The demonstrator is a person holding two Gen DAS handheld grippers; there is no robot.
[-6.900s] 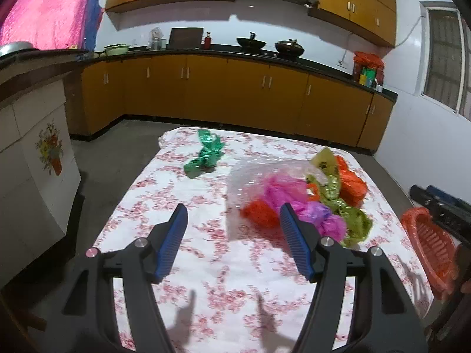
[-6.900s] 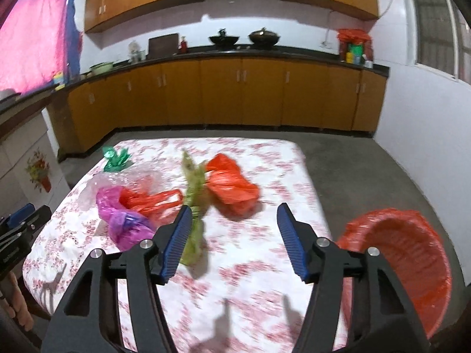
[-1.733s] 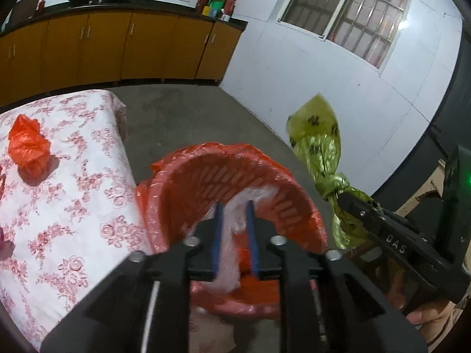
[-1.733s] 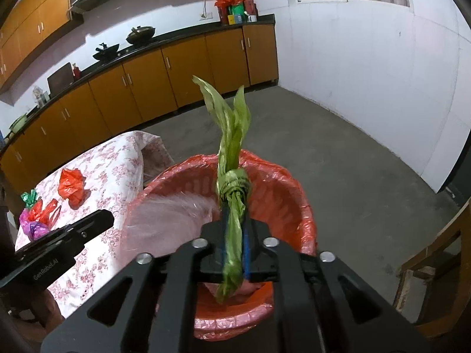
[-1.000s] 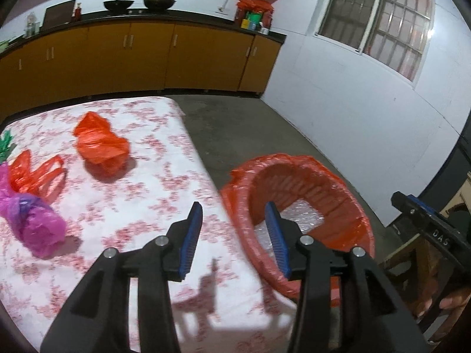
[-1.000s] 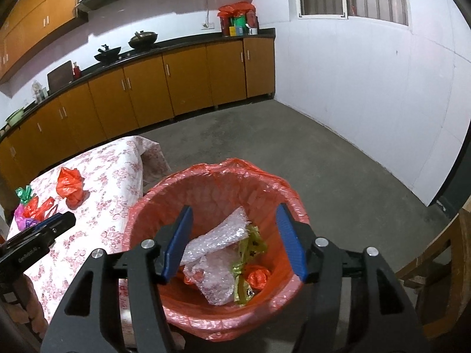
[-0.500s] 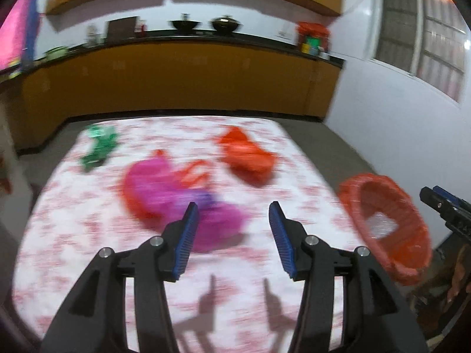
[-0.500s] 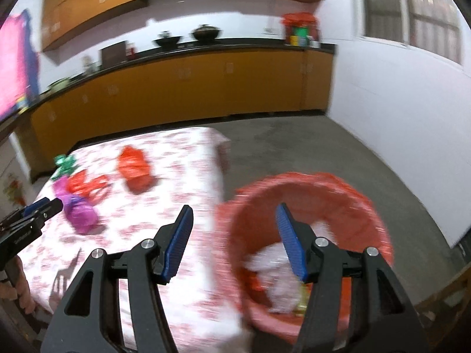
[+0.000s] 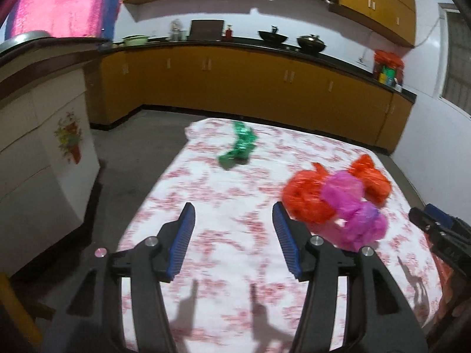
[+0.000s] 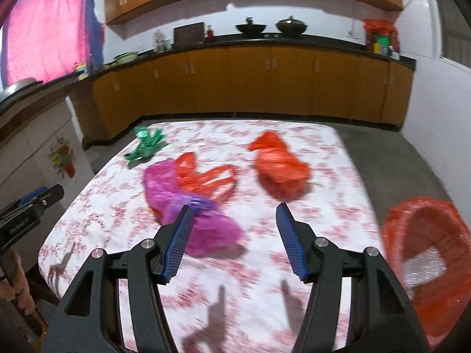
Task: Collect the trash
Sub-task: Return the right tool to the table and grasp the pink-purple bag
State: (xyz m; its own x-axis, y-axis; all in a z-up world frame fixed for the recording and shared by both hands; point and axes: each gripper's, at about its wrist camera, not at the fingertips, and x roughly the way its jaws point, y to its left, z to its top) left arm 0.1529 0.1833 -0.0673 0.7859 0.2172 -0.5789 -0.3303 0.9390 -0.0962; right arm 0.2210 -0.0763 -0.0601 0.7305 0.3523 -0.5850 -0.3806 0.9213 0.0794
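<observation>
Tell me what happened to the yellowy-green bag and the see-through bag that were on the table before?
Both went into the red bin: each tool carried one over and let go. The left tool and right tool are open again, back over the table. The green, pink and orange bags stayed put.

No legible text; lettering on left claw (image 10: 44, 198) body too blurred to read

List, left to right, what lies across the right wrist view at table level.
left gripper → green bag → magenta bag → lone orange bag → red bin beside the table
</observation>
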